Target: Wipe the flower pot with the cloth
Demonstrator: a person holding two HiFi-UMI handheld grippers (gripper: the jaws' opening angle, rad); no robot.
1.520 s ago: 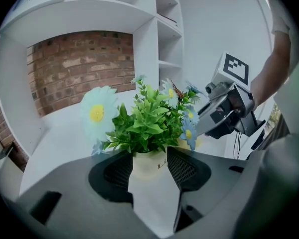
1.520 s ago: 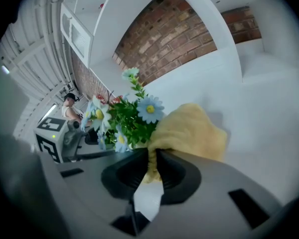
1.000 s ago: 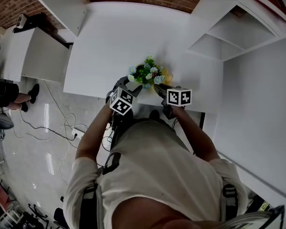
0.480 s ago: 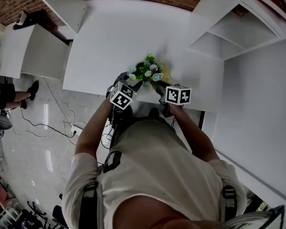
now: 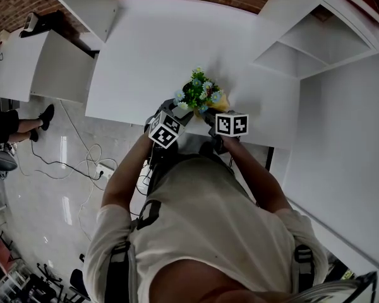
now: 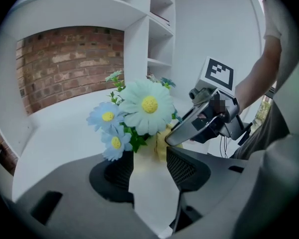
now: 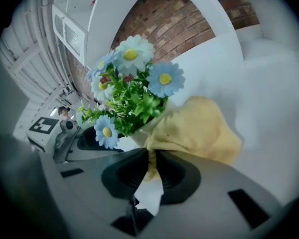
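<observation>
The white table (image 5: 151,49) takes most of the room in front of me, and the person (image 5: 202,232) stands close at its near edge, leaning over it with both arms forward. The flower pot (image 6: 147,158) stands on the table near this front edge, just before the person. It is a small pale pot, and its blue and white flowers (image 6: 147,106) hide most of it from above.

The yellow cloth (image 7: 199,128) lies bunched against the side of the pot, just under the leaves, and it touches the pot there.

The left gripper (image 6: 149,173) has its jaws standing wide, one on each side of the pot. The pads seem to lie against the pot's wall, so I judge it holds the pot steady. The right gripper (image 7: 152,171) has its jaws nearly together, pinching one fold of the cloth between them, while the rest of the cloth hangs free in front.

To my eye the wiping itself is in hand: the cloth is on the pot and the pot is held. The next move calls for drawing the cloth along the wall of the pot with light pressure. The left gripper must keep the pot from tipping, and the right one should stay below the flowers so the cloth does not catch them.
</observation>
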